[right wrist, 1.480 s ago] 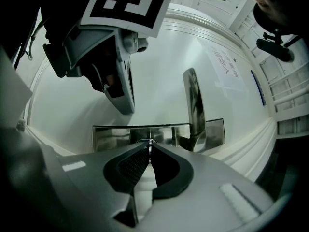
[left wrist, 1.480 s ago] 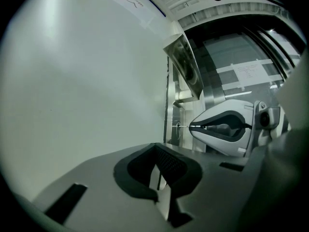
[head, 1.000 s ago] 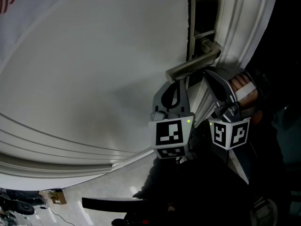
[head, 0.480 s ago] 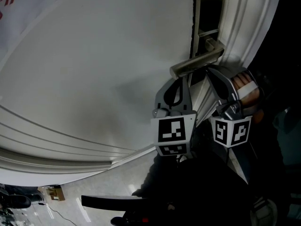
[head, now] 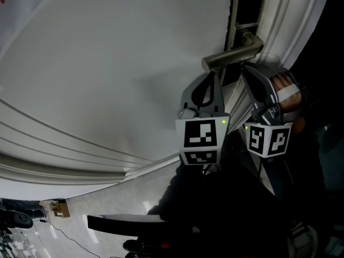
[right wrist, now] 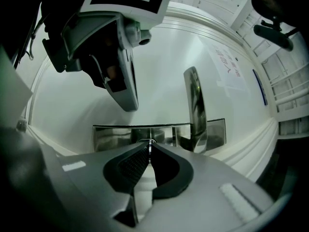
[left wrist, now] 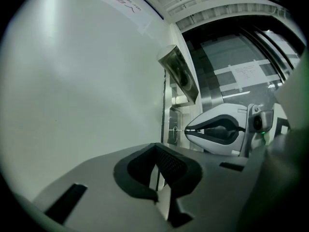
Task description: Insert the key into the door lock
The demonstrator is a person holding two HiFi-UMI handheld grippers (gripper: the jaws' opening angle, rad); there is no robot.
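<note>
Looking down in the head view, a white door (head: 107, 63) fills most of the picture. Its silver door handle (head: 232, 59) is near the top right. The left hand-held gripper (head: 210, 82) points up just under the door handle. The right hand-held gripper (head: 248, 77) is right beside it, nearer the door's edge, with a hand (head: 287, 95) behind it.

In the left gripper view, the left hand-held gripper is clenched with nothing in it (its two jaws meet at the tips). Past it, the right hand-held gripper pokes in from the right, grasping a thin key (left wrist: 179, 128). The key's tip is right at the shiny lock plate (left wrist: 170, 129) below the door handle. I cannot tell if it is inside.

In the right gripper view, the right hand-held gripper's jaws squeeze the key, which shows as a thin line. It points at the lock plate, just left of the door handle. The left hand-held gripper hangs at the top left.
</note>
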